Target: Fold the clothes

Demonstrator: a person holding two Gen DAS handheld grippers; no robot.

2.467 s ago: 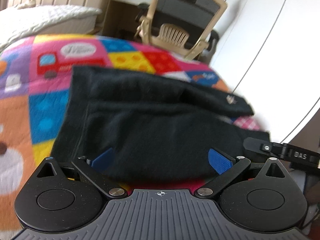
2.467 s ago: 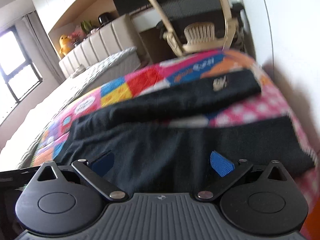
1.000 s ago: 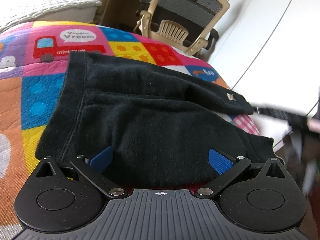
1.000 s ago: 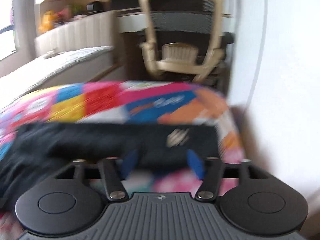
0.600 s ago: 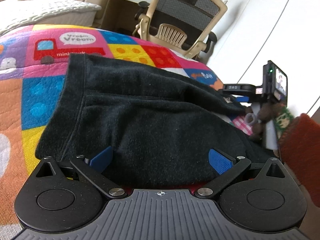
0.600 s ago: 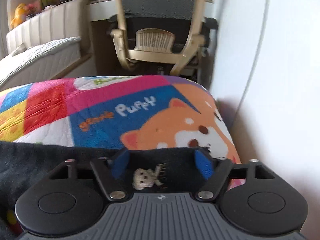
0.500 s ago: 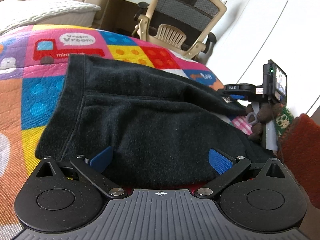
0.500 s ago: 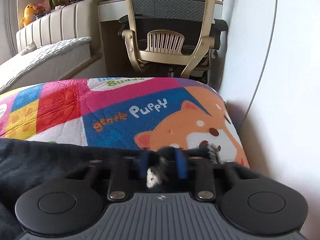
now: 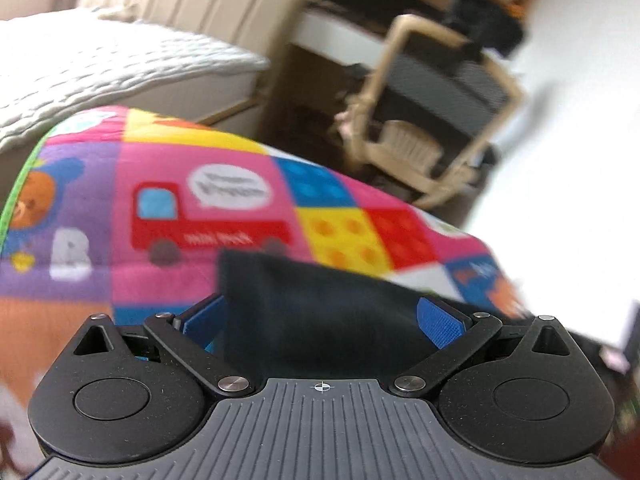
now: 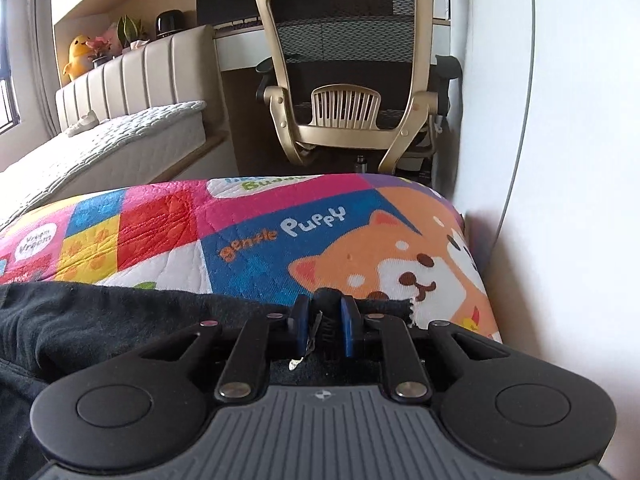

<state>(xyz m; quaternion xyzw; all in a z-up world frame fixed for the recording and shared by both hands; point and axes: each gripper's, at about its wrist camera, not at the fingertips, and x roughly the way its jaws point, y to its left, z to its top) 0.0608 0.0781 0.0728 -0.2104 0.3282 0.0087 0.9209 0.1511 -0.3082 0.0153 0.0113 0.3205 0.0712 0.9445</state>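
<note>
The right claw is pinched down on a bunched edge of the black garment, its two blue pads almost together with a small hump of dark cloth squeezed up between them and a bit of pale tag or thread hanging just below. From that grip the garment runs off to the left of the right wrist view and lies flat on the patchwork blanket, just short of the printed orange puppy and the words "gentle puppy". The blanket ends near a white wall on the right; beyond it stand a beige mesh-backed office chair, a padded cream headboard and a white quilted mattress. The left claw stands wide apart — its blue pads are at either side of the frame and a corner of the same black cloth lies between them, but neither pad presses on it as far as the blurred picture shows. That corner rests on the blanket just below a red toy truck and a white speech bubble, beside yellow and red brick squares. The left wrist view is smeared throughout — the chair and the mattress behind show only in soft outline.
</note>
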